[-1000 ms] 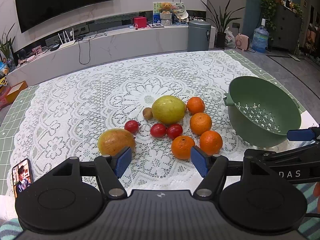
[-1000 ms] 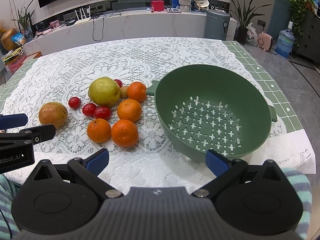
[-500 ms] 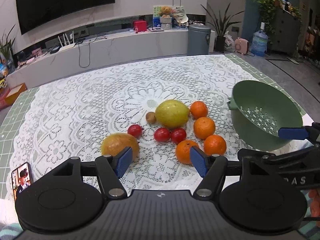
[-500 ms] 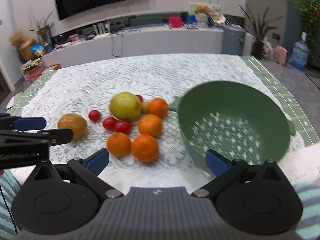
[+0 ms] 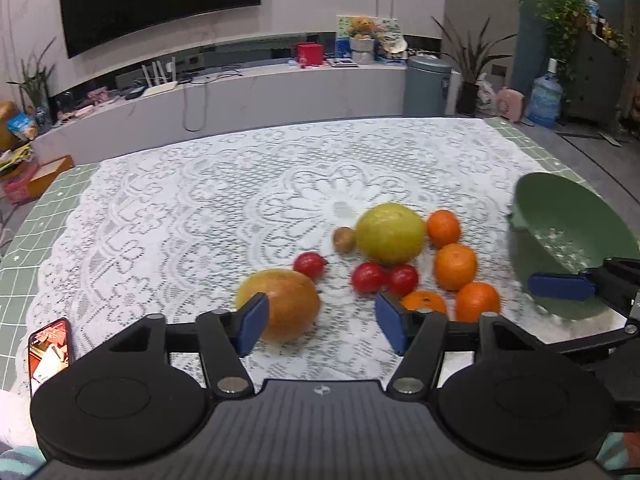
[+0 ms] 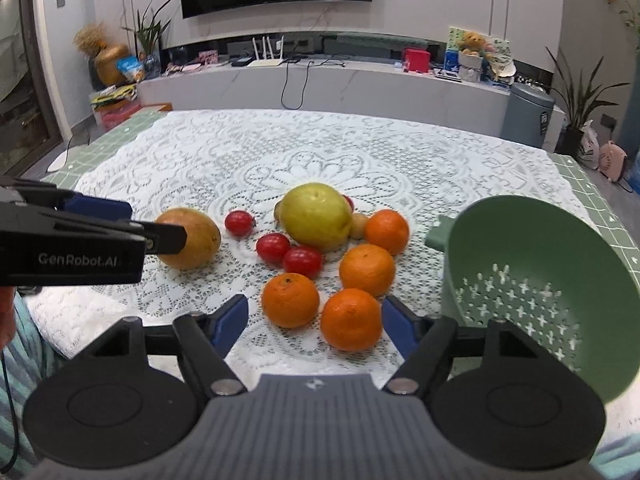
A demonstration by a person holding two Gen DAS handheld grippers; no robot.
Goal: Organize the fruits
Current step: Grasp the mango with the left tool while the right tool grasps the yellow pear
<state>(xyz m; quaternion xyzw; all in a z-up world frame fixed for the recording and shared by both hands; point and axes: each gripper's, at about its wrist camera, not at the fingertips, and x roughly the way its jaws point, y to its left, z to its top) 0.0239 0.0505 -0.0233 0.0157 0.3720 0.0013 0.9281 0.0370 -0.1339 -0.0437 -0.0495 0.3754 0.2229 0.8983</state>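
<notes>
I read both tools' jaws as wide, holding nothing: left gripper point(image 5: 322, 322), right gripper point(image 6: 316, 322). Ahead on the lace tablecloth point(image 6: 200, 160): four oranges point(image 6: 351, 319), three tomatoes point(image 6: 302, 261), one mango point(image 6: 191, 238), one pear point(image 6: 316, 216). One green colander point(image 6: 532, 280) sits right.

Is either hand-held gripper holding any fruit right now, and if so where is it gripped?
Nothing is held. The left hand-held gripper and right hand-held gripper are both open above the tablecloth, with fruit lying loose.
</notes>
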